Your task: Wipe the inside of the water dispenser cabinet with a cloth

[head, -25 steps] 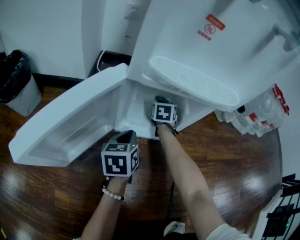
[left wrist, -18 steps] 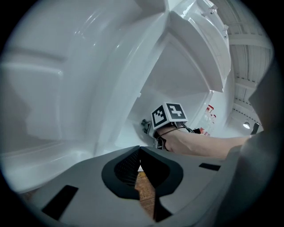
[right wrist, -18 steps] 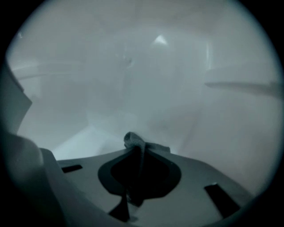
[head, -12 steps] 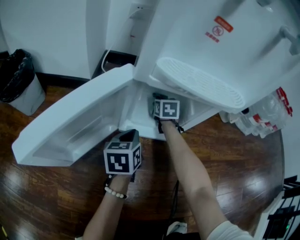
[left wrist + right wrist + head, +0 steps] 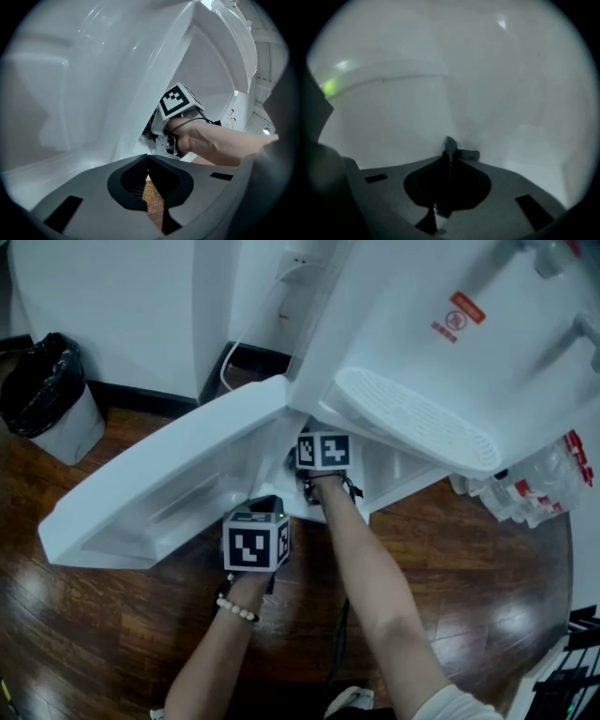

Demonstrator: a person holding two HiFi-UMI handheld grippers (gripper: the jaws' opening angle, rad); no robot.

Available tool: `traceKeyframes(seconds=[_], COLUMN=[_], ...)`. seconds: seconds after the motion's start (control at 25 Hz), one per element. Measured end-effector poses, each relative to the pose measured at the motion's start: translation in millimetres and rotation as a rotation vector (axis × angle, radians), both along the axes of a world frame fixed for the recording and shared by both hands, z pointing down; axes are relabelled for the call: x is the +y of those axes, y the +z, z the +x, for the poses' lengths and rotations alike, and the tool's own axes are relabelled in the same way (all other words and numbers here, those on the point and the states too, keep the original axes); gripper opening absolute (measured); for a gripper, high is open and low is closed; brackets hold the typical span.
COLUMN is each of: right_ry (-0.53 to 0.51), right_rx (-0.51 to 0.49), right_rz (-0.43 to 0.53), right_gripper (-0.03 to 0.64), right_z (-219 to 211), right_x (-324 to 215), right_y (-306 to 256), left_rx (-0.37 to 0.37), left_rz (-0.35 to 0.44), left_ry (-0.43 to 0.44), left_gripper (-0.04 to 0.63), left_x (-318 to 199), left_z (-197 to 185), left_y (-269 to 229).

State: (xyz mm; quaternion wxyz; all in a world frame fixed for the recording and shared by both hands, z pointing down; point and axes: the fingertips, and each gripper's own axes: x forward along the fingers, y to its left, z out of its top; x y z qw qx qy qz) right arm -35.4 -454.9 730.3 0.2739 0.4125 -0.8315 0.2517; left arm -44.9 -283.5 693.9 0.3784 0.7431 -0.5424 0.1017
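My right gripper [image 5: 449,159], inside the cabinet [image 5: 394,470], pinches a grey cloth [image 5: 460,153] between its jaws; my left gripper [image 5: 147,158], jaws together and empty, sits near the open door [image 5: 159,484]

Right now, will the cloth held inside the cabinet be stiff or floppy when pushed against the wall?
Probably floppy: the cloth bunches into a crumpled tuft beyond the shut jaws of the right gripper. It looks thin, so it should fold against the cabinet wall rather than resist.

Grey cloth [image 5: 461,153] bunched, inside white cabinet [image 5: 398,470] near inner wall; door [image 5: 159,479] swung wide open
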Motion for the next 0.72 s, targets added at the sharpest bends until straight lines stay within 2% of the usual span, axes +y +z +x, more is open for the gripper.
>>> traceKeyframes(seconds=[0.08, 0.2, 0.52, 0.72], right_ry=[-0.039, -0.039, 0.286, 0.381], right_rx=[-0.049, -0.012, 0.122, 0.18], right_rz=[-0.053, -0.05, -0.024, -0.002], right_gripper=[0.025, 0.028, 0.028, 0.028], right_z=[-3, 7, 118, 143], right_x=[8, 12, 3, 15], right_y=[0, 3, 1, 6], left_rx=[0.003, 0.013, 0.018, 0.03], left_rz=[-0.002, 0.011, 0.022, 0.013], left_ry=[0.0, 0.013, 0.051, 0.063], left_gripper=[-0.003, -0.003, -0.003, -0.004], left_x=[-1, 3, 22, 32], left_z=[2, 12, 32, 40], left_y=[0, -6, -14, -17])
